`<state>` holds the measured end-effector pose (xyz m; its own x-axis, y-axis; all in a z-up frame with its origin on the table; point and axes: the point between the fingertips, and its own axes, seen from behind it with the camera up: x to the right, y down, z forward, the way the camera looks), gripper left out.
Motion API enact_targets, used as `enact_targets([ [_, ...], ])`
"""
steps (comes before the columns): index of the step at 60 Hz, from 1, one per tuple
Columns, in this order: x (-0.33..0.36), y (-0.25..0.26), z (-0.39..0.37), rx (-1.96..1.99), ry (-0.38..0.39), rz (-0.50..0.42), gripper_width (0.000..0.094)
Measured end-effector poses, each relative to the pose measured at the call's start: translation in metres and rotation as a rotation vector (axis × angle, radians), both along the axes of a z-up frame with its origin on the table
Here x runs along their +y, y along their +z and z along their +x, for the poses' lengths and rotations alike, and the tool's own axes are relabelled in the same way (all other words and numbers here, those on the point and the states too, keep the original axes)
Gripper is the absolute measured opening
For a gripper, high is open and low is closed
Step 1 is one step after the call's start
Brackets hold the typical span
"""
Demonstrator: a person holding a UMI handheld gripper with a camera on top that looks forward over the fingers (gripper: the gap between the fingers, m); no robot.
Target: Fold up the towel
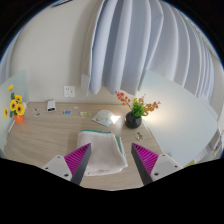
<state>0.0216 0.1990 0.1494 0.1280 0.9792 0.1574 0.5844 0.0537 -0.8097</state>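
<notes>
A pale folded towel (102, 155) with a greenish edge lies flat on the wooden table (60, 140), between and just ahead of my fingers. My gripper (111, 159) is open, its two pink pads wide apart on either side of the towel's near part. The left finger (76, 160) is over the towel's left edge and the right finger (146, 159) stands clear of its right edge. Nothing is held.
A dark vase of orange and red flowers (134, 108) stands beyond the towel on the right. A pot of yellow flowers (15, 106) is at the far left. A folded light cloth (106, 118) and small items lie further back. White curtains (140, 45) hang behind.
</notes>
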Motion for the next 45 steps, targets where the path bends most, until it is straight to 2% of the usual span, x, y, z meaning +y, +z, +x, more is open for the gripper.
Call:
enact_targets([
  [13,-0.033,0.089,0.105,-0.039,-0.012,-0.04,0.085],
  [22,-0.043,0.119,0.135,0.012,0.009,0.013,0.085],
  [35,-0.041,0.098,0.145,-0.018,-0.049,-0.022,0.085],
  [45,-0.056,0.098,0.129,0.007,-0.046,-0.085,0.0853],
])
